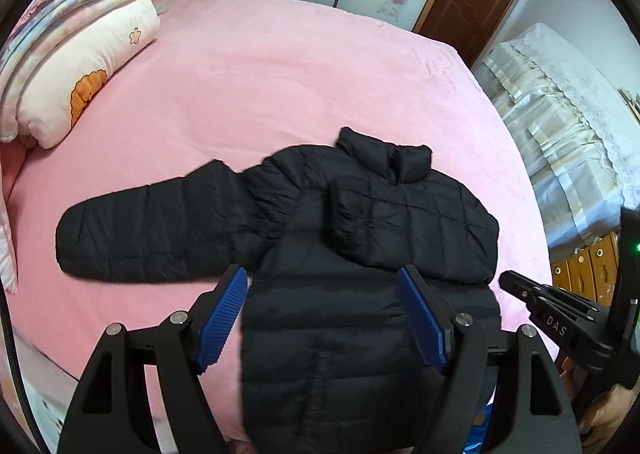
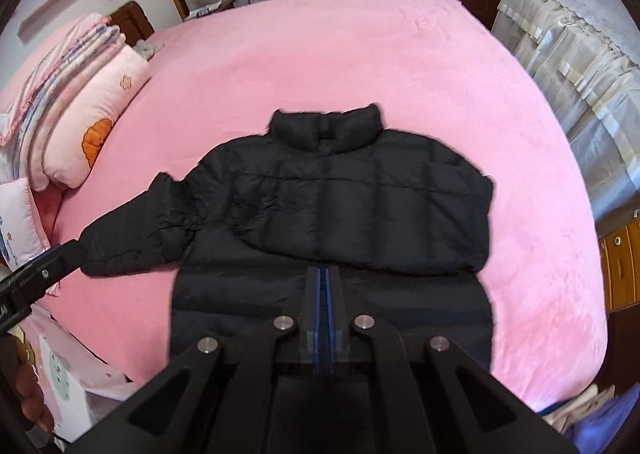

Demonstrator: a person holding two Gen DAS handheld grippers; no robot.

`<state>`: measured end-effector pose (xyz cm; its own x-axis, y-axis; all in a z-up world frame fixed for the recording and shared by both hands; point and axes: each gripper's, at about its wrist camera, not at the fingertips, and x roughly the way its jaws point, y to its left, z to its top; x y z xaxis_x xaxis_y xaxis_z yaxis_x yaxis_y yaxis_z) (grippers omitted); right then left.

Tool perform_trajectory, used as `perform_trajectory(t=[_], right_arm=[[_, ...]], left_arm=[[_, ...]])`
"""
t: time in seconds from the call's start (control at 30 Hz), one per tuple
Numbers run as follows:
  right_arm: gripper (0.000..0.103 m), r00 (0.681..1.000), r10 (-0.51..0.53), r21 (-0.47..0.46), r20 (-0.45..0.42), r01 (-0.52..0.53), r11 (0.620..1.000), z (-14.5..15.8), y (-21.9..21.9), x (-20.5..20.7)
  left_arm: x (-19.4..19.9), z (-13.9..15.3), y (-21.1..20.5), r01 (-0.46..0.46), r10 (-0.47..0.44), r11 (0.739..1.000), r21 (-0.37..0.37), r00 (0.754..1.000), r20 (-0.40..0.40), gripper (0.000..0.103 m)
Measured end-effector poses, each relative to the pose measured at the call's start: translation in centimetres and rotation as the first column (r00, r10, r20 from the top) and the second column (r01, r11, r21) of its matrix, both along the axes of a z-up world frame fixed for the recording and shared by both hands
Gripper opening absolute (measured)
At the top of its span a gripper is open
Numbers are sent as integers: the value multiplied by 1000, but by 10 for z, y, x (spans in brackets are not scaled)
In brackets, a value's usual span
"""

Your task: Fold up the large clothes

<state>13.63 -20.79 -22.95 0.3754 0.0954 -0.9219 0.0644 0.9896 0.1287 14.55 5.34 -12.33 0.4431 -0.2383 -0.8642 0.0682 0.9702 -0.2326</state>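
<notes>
Left claw [image 1: 322, 318] gaping, right claw [image 2: 325, 294] clamped empty above the black puffer jacket [image 2: 332, 214]; its slippery folded sleeve could spring back.

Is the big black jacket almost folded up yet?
Not yet. Done: one sleeve already lies folded across the black jacket's chest. In hand: nothing; the left gripper is open above the jacket and the right gripper is shut and empty. Left: the other sleeve lies stretched out on the pink bed, and the body is unfolded.
</notes>
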Motion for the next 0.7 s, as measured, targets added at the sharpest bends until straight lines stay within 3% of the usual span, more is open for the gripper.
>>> perform_trajectory(t=[0.13,0.23,0.43,0.53,0.7], right_arm=[[3,999,-13,68,-36,15,998,-3,49,14],[3,999,14,63,-42,-12,998,-7,90,25],[16,988,146,65,-49,-143,988,-18,171,48],[16,980,194,46,-39,-192,980,-25,202,60],[16,965,261,50,-33,-259,964,-43,249,86]], left_arm=[[10,-14,46,-6,5,999,-42,1000,-24,76],[15,-31,81,-39,35,998,-54,997,-65,76],[23,-76,159,-179,164,980,-91,974,-155,76],[31,-106,207,-303,276,947,-107,938,-211,76],[42,-157,282,-513,469,850,-120,840,-275,76]])
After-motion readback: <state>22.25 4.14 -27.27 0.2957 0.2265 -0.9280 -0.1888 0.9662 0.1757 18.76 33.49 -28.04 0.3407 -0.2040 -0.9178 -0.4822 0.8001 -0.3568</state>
